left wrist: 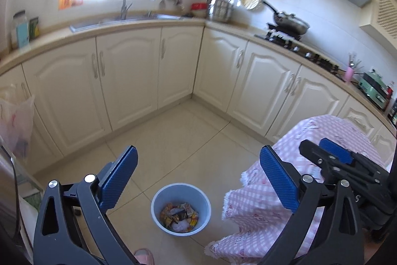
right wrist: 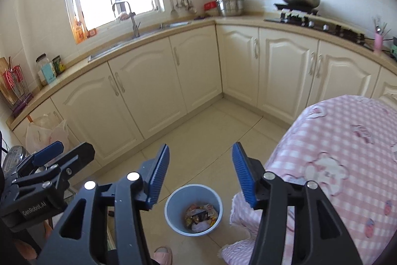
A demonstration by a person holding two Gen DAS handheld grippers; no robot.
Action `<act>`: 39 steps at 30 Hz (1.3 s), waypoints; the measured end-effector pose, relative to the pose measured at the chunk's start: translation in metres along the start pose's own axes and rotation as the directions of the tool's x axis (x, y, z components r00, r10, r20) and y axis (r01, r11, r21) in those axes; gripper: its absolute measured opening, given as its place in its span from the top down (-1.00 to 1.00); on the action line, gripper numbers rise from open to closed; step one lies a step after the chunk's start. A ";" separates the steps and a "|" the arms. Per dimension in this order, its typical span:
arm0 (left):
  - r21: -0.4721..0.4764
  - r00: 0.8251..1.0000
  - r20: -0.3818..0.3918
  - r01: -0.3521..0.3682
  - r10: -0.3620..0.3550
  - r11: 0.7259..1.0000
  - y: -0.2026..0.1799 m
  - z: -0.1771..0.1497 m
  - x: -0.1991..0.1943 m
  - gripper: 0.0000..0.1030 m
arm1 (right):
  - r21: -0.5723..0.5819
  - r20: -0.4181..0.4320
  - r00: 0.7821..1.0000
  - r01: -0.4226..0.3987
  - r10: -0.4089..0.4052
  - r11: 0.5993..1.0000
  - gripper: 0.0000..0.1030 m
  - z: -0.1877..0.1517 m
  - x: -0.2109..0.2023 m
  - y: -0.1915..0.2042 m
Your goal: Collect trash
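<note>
Both tools, left tool point(left wrist: 198, 180) and right tool point(right wrist: 201, 175), spread and empty; my blue bin point(left wrist: 158, 200) at lower centre holds wrappers point(left wrist: 179, 216) (crumpled, mixed colours).

left gripper point(left wrist: 198, 180): black frame, blue ribbed pads, silver screws | right gripper point(right wrist: 201, 175): same | pink slipper point(right wrist: 163, 253)

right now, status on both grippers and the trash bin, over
Left gripper open, jaws empty. Right gripper open, jaws empty. Blue bin on the floor below, wrappers inside. Pink checked cloth close beside the bin, not over it.
</note>
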State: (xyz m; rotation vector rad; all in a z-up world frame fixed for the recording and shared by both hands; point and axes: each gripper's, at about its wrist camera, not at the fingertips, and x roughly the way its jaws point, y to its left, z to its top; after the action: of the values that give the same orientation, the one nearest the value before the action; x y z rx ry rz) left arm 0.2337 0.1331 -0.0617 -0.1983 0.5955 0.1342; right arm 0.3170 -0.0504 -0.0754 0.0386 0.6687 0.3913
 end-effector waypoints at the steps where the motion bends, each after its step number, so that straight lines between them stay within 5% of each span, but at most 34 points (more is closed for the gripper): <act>1: 0.010 1.000 0.013 0.009 -0.010 1.000 -0.006 -0.001 -0.012 -0.85 | -0.001 0.018 1.000 0.013 -0.013 1.000 -0.06 -0.001 -0.014 -0.003; 16: 0.138 0.977 0.168 0.111 -0.134 0.984 -0.067 -0.037 -0.125 -0.85 | 0.020 0.249 0.958 0.139 -0.139 0.990 -0.28 -0.050 -0.183 -0.024; 39: 0.256 0.919 0.338 0.119 -0.204 0.959 -0.125 -0.089 -0.236 -0.85 | 0.079 0.441 0.867 0.220 -0.232 0.972 -0.50 -0.116 -0.315 -0.036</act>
State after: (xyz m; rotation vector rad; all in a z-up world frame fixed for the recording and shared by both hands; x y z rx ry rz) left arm 0.0146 -0.0245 0.0193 0.0059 0.2202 -0.0611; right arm 0.0333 -0.2090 0.0152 0.0721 0.2147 0.1348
